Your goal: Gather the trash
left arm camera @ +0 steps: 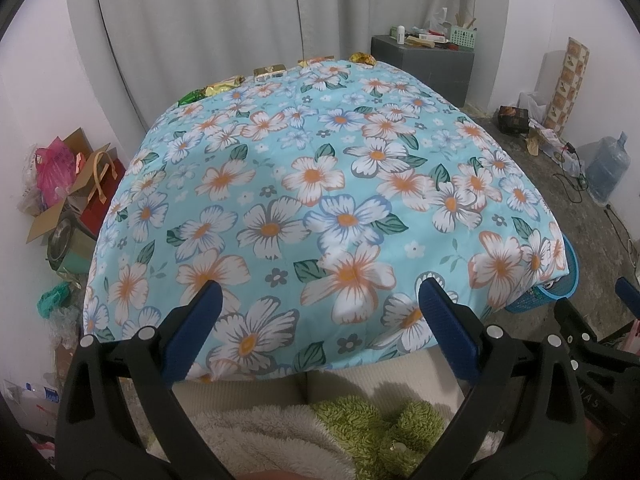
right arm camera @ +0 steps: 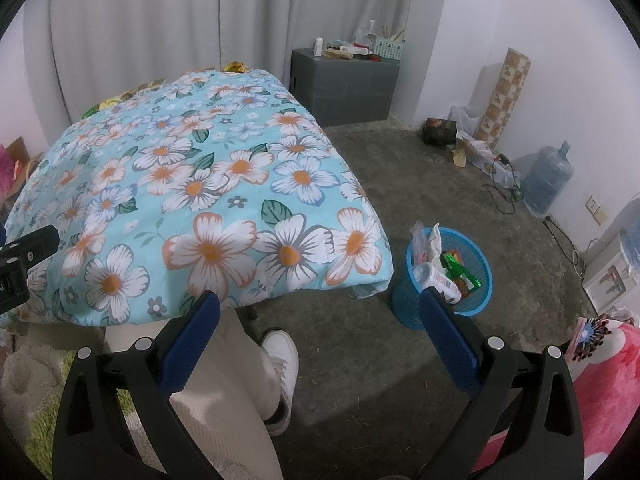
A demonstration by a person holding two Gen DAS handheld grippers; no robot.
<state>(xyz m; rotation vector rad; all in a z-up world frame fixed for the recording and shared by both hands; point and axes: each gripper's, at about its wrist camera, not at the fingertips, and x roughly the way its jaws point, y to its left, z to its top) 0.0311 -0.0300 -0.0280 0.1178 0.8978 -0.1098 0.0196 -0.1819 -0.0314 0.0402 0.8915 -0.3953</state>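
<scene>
A flowered light-blue cloth covers the table (left arm camera: pixel 320 184). Along its far edge lie crumpled wrappers: a green one (left arm camera: pixel 191 97), a gold one (left arm camera: pixel 222 85), a small box (left arm camera: pixel 270 71) and a yellow wrapper (left arm camera: pixel 362 58). My left gripper (left arm camera: pixel 320 292) hovers open over the near edge, holding nothing. My right gripper (right arm camera: pixel 320 304) is open and empty too, above the floor beside the table's near right corner. A blue mesh basket (right arm camera: pixel 448 276) stands on the floor under its right finger, holding a white bottle, paper and green wrappers. The far wrappers (right arm camera: pixel 236 66) also peek over the cloth in the right wrist view.
A person's leg in cream trousers and a white shoe (right arm camera: pixel 282 354) stand by the table. A grey cabinet (right arm camera: pixel 344 88) with clutter sits at the back wall. A water jug (right arm camera: pixel 546 182), cables and boxes line the right wall. Bags and cardboard (left arm camera: pixel 68 184) pile up left.
</scene>
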